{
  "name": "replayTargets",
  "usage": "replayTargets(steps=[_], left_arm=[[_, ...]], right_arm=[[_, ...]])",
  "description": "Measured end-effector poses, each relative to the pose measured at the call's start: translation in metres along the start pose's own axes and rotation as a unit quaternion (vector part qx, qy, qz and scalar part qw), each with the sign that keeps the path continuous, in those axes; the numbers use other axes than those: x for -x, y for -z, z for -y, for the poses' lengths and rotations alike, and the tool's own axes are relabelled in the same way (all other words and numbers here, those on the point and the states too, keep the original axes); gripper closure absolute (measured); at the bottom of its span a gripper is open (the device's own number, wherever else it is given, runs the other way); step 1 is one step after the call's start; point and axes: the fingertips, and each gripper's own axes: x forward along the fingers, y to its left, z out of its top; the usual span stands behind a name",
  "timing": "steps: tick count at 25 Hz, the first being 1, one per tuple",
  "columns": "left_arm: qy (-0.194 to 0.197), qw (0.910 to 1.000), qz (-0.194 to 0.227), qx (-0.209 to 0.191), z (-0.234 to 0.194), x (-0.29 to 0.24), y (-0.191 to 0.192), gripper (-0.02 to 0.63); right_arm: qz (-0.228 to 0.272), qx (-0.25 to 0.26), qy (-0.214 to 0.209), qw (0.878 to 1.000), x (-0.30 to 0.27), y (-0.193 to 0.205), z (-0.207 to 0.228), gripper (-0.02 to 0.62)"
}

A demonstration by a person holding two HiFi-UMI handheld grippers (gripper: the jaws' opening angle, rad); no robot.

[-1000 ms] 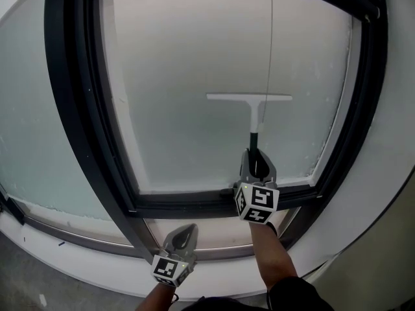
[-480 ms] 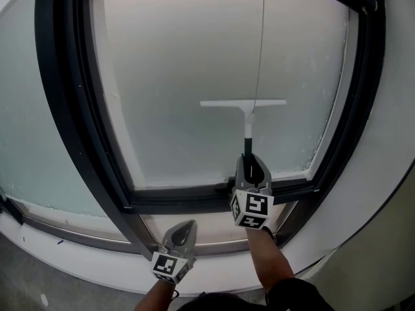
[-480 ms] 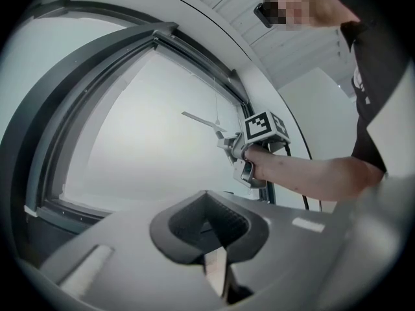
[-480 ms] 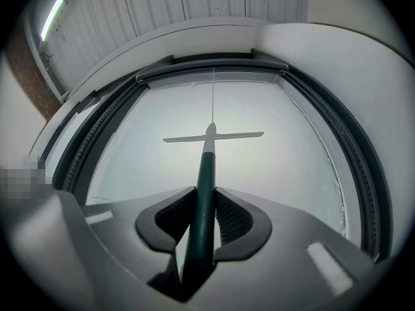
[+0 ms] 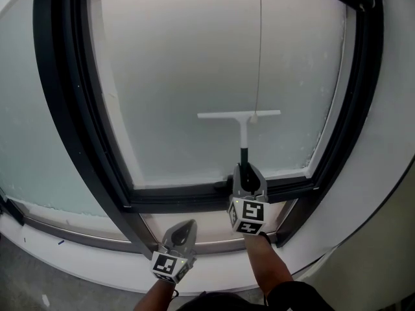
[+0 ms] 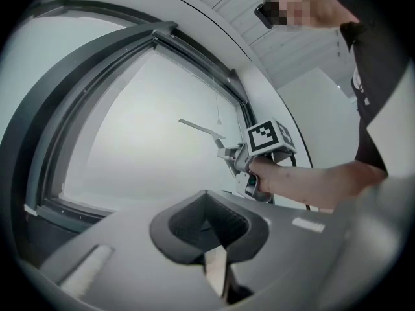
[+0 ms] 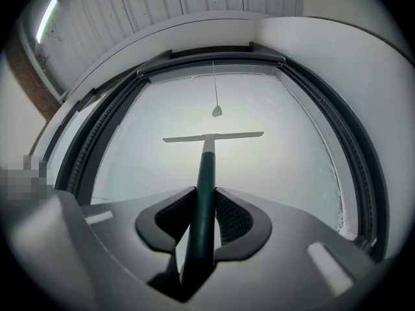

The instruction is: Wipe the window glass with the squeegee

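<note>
Setting: a frosted window glass in a black frame, with white wall around it.
Squeegee: the squeegee is on the lower middle of the glass, its white blade level and its handle pointing down toward the frame's bottom rail.
Cord: a thin cord hangs down the pane and ends just beside the blade.
Right gripper: the right gripper is clamped on the dark green handle.
Left gripper: the left gripper sits low by the sill, its jaws together with nothing between them.

right gripper clamped on squeegee, left gripper closed
</note>
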Motion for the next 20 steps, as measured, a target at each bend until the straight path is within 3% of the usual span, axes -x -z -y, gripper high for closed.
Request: replayTargets(steps=[16, 20], left_arm=[[-0.003, 0.9999, -0.010, 0.009, 0.005, 0.003, 0.009, 0.606], [-0.001, 0.9998, -0.019, -0.004, 0.006, 0.006, 0.010, 0.606]], right_arm=[[-0.032, -0.002, 0.000, 0.999, 0.017, 0.035, 0.001, 0.500], [-0.039, -0.002, 0.002, 0.999, 0.022, 0.042, 0.001, 0.500]])
